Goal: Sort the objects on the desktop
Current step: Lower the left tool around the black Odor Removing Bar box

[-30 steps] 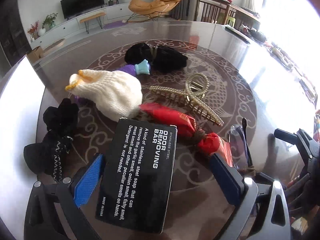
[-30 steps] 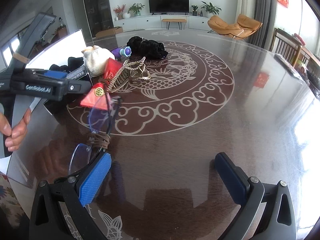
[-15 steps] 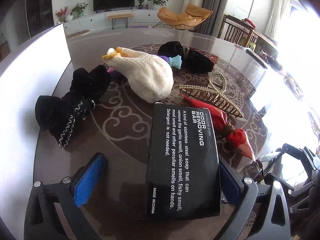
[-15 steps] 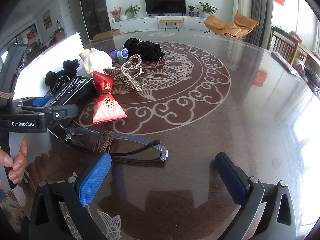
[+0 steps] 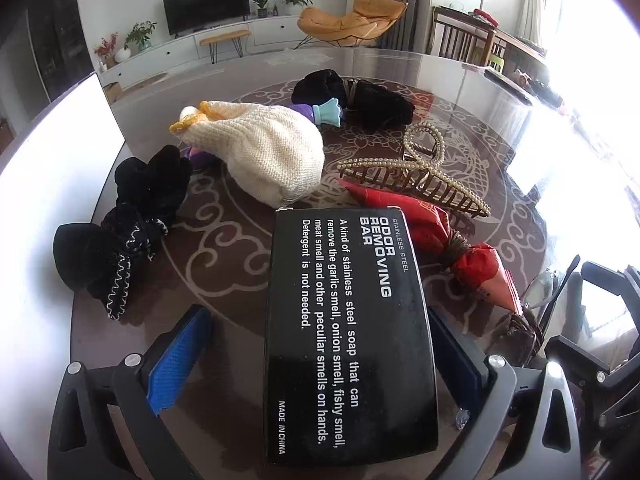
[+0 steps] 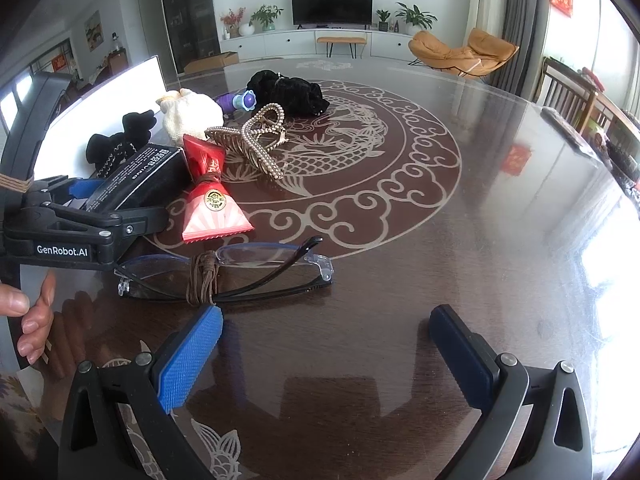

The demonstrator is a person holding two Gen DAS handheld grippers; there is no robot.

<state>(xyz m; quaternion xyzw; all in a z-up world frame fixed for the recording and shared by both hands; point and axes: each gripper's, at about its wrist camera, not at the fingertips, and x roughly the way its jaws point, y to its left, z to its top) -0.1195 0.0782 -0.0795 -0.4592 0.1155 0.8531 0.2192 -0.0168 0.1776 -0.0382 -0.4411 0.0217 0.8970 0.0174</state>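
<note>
The left gripper [image 5: 320, 360] is being held spread around the black box [image 5: 348, 332], with the box lying between its pads; the right pad [image 5: 456, 356] is looking close against the box edge, while the left pad [image 5: 180, 356] is standing apart from it, so nothing is being gripped yet. The right gripper [image 6: 324, 356] is being held released and empty over the bare table [image 6: 480, 200], just short of the glasses [image 6: 224, 272].

The step in hand is judged to be the taking of the box. It would be done well by centring the box between the pads before the squeeze, so that both long sides are being pressed evenly and the box is not being twisted against the red packet [image 5: 440, 240] touching its far corner (the packet could be dragged along). A straight lift is being called for.

Counted outward: one box, one red packet, one pair of glasses bound with brown cord, one pearl hair claw [image 5: 420, 176], one cream knitted pouch [image 5: 264, 152], two black fabric pieces [image 5: 128, 224] [image 5: 356, 96], and one purple-and-blue toy [image 5: 324, 114], partly hidden. All are being kept clustered on the table's left part.
</note>
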